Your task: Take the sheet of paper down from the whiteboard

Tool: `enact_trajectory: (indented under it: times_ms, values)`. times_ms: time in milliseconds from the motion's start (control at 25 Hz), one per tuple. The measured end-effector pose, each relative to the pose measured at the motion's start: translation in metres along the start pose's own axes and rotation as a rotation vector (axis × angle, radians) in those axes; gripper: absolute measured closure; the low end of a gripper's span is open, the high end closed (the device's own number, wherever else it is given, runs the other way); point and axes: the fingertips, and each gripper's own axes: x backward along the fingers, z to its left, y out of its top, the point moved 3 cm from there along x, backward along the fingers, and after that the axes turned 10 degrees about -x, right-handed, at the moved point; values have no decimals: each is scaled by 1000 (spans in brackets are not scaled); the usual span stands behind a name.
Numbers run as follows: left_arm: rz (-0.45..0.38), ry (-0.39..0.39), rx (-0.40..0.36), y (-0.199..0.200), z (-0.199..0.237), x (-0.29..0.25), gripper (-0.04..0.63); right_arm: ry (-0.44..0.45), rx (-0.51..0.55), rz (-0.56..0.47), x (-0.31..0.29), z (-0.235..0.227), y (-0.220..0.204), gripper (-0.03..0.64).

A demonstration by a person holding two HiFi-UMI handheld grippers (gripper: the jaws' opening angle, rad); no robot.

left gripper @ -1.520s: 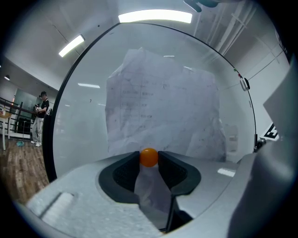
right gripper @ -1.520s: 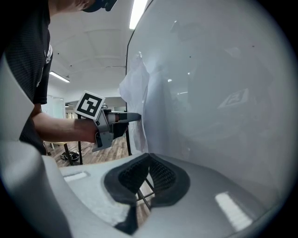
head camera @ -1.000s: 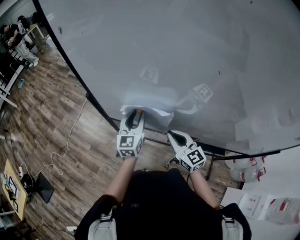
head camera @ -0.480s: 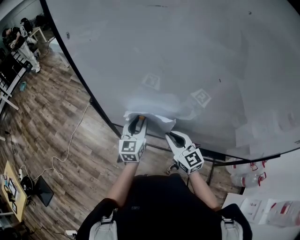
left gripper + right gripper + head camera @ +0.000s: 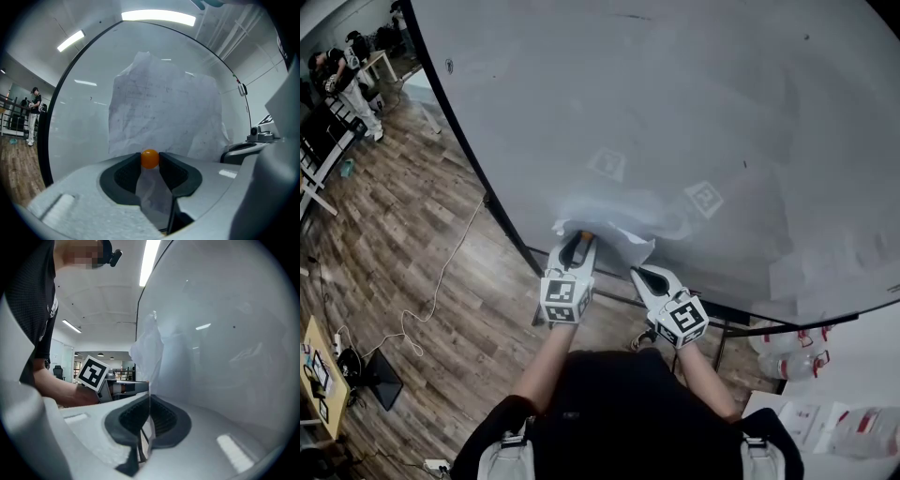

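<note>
**Sheet low on the whiteboard, both grippers engaged**

The sheet of paper (image 5: 164, 112) lies crumpled against the lower part of the whiteboard (image 5: 694, 112); in the right gripper view its near side stands off the board's surface.

The left gripper (image 5: 577, 242) points level at the sheet's bottom edge. Its fingers (image 5: 123, 174) are clenched on an orange ball (image 5: 150, 159) that sits at that edge; a pale strip, apparently paper, shows between the fingers below the ball.

The right gripper (image 5: 645, 274) is just beside the left, at the sheet's lower right. Its fingers (image 5: 165, 420) are pressed together on the sheet's thin edge, grasping it; the sheet rises upward from between them.

Containers: clear plastic containers (image 5: 789, 339) with red fittings stand below the whiteboard's lower right corner; their contents cannot be made out. A white worktop (image 5: 862, 370) at the lower right of the head view carries a flat packet (image 5: 806, 412) and a clear bag (image 5: 864, 429); the bag holds something red and white, too small to identify.

Surroundings: wooden floor (image 5: 403, 234) under the whiteboard; a white cable (image 5: 441, 281) trails across it.
</note>
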Motion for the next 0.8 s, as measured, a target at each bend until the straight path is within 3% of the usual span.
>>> enact_trajectory:
  times_ms: [520,800]
  values:
    - [36,23,19,-13,5,16,462,11,-44,-6,-3,2,-4,614]
    - [52,61,26,-19,11,38,462,55,-135,3,-7,14,-9,614]
